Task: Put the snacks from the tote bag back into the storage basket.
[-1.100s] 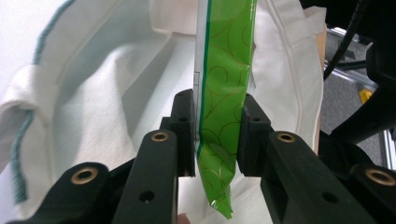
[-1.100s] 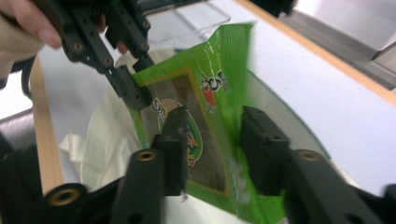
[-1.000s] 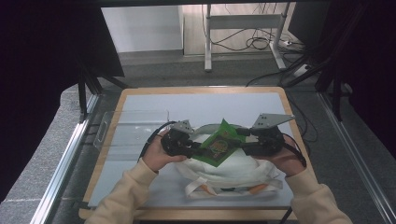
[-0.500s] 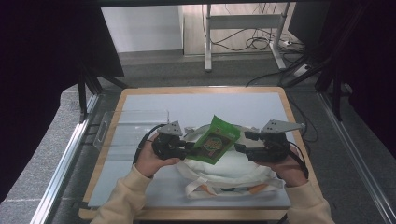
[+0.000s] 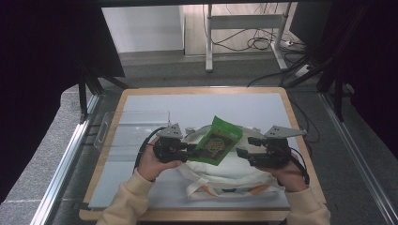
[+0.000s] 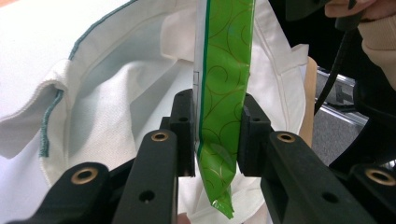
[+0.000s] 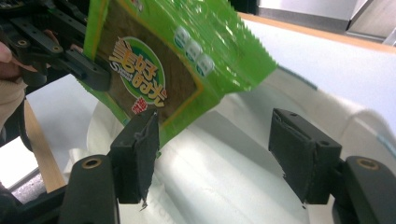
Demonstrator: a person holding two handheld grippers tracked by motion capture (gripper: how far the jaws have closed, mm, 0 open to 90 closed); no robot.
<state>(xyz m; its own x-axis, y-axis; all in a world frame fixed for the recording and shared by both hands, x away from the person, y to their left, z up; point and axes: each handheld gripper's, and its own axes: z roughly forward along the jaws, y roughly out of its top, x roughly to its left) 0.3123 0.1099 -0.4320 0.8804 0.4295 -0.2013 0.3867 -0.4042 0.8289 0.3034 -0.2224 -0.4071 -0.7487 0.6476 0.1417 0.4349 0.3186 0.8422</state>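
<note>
A green snack packet [image 5: 218,140] hangs tilted above a white cloth bag [image 5: 234,171] lying on the table. My left gripper [image 5: 193,149] is shut on the packet's lower left edge. In the left gripper view the packet [image 6: 224,93] stands edge-on between the closed jaws of the left gripper [image 6: 217,128], with the bag's open mouth [image 6: 116,93] behind. My right gripper [image 5: 241,152] stands open just right of the packet, touching nothing. In the right gripper view the right gripper [image 7: 219,154] has its jaws wide apart over the bag [image 7: 224,186], and the packet's printed face [image 7: 163,60] hangs above its left jaw.
A clear plastic tray [image 5: 126,129] lies on the pale mat [image 5: 197,105] to the left. The bag's handles with orange trim [image 5: 206,187] lie toward the table's front edge. Beyond the table stand desk legs and floor cables [image 5: 253,44].
The right gripper has drawn back to the right, away from the packet. The left gripper has raised the packet and tilted it more upright over the bag.
</note>
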